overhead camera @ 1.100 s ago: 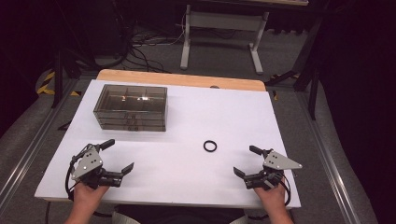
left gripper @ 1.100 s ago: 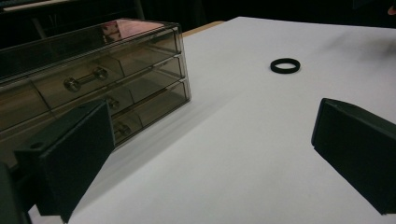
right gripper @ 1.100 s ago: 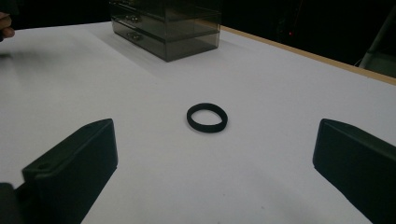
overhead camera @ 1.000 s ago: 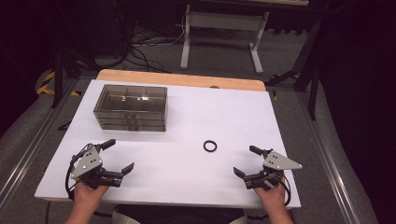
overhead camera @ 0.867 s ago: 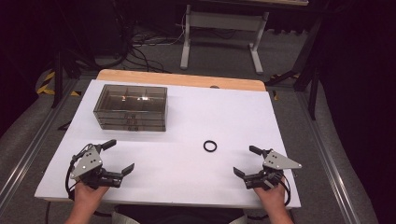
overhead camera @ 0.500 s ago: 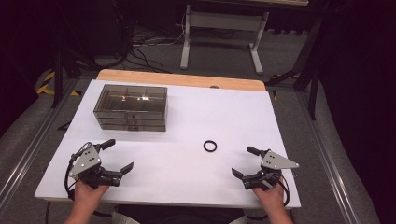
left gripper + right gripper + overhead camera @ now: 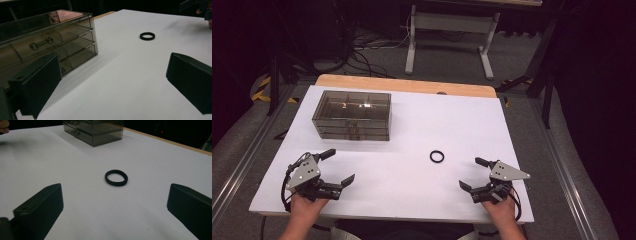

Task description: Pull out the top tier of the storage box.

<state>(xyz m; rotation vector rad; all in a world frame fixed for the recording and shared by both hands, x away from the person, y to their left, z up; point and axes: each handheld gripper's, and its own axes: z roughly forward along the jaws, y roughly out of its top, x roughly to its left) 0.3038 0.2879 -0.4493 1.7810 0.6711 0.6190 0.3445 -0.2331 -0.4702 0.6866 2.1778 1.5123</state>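
We're looking down on the white table (image 7: 412, 150), and both claws sit near the six o'clock edge with nothing between their jaws. The left gripper (image 7: 335, 167), at about seven o'clock, has its jaws spread wide and points toward the middle of the table. The right gripper (image 7: 474, 173), at about five o'clock, is spread just as wide and empty too.

Our target, the black ring (image 7: 437, 156), lies flat on the bare tabletop, right of center, at roughly eleven o'clock from the right gripper and near it but not touching. In the right gripper view the ring (image 7: 116, 177) sits dead ahead at twelve o'clock, beyond the two jaws and centered between them.

From the left gripper view the ring (image 7: 147, 36) is farther off, at about one o'clock. The smoky clear drawer box (image 7: 47, 42) stands close at ten o'clock, drawers shut; on the table it (image 7: 352, 115) sits toward the far left, well apart from the ring.
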